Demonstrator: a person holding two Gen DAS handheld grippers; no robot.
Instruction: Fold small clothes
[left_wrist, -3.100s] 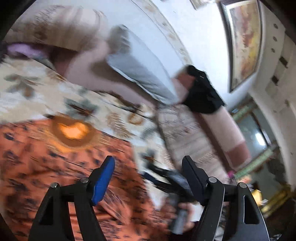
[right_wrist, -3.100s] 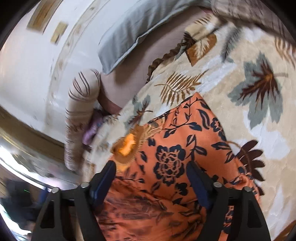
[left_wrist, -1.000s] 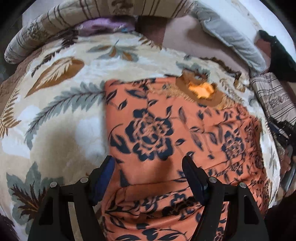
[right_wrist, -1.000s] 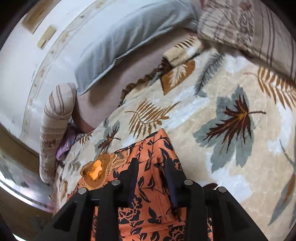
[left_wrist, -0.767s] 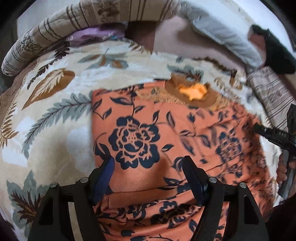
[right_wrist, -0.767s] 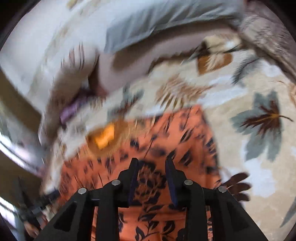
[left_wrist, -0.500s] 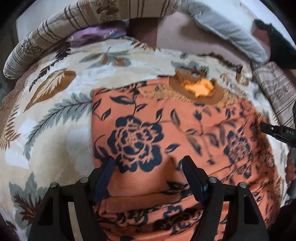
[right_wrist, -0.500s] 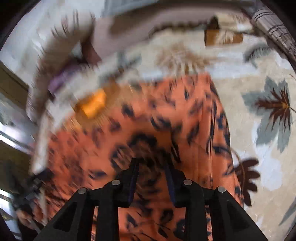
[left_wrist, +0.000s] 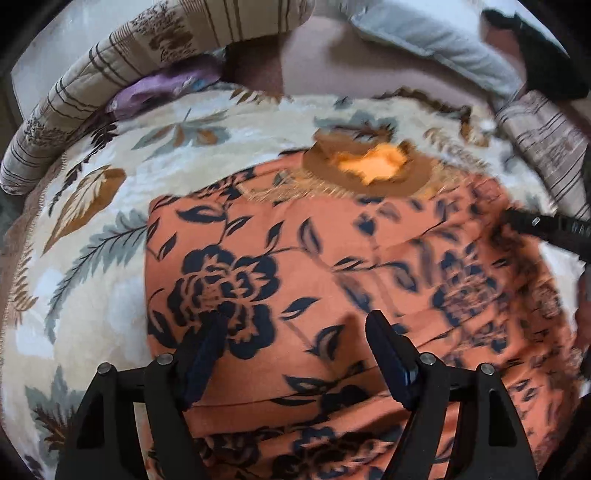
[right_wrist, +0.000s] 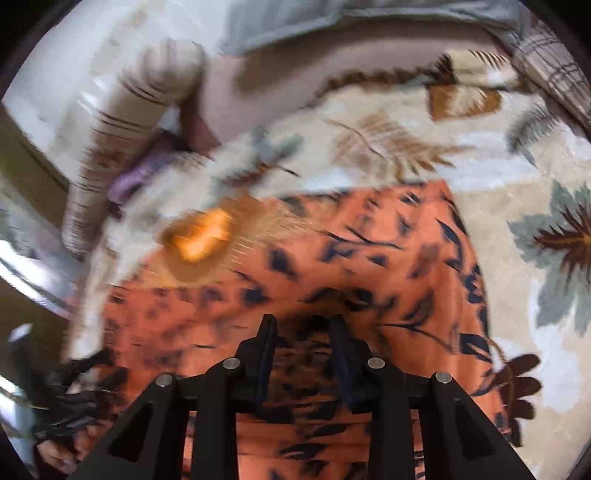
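Our left jaws are opening and stand wide apart, with nothing pinched between them; the left gripper (left_wrist: 295, 332) hangs over the orange floral garment (left_wrist: 314, 266), which lies spread on the leaf-patterned blanket (left_wrist: 92, 229) of the bed. In this left wrist view the garment runs away from us towards its brown neckline (left_wrist: 369, 166) at the far end, so its long axis points roughly straight ahead of the jaws. A folded hem edge crosses just below the fingertips, and the garment's left border lies a little to the left of the left finger. We judge this hand to be the nearer one to that left border, which is what a lengthwise fold would turn on. The other tool's black tip (left_wrist: 546, 229) enters from the right edge, over the garment's far side.

From the right wrist view, blurred by motion, our right jaws stand narrowly apart. The right gripper (right_wrist: 303, 325) sits above the same orange garment (right_wrist: 369, 266), and we see cloth behind the gap, but we cannot tell whether the tips touch it; nothing appears lifted or gripped. The neckline (right_wrist: 199, 240) lies ahead and to the left, the garment's right border off to the right, near the blanket's grey leaf (right_wrist: 565, 251).
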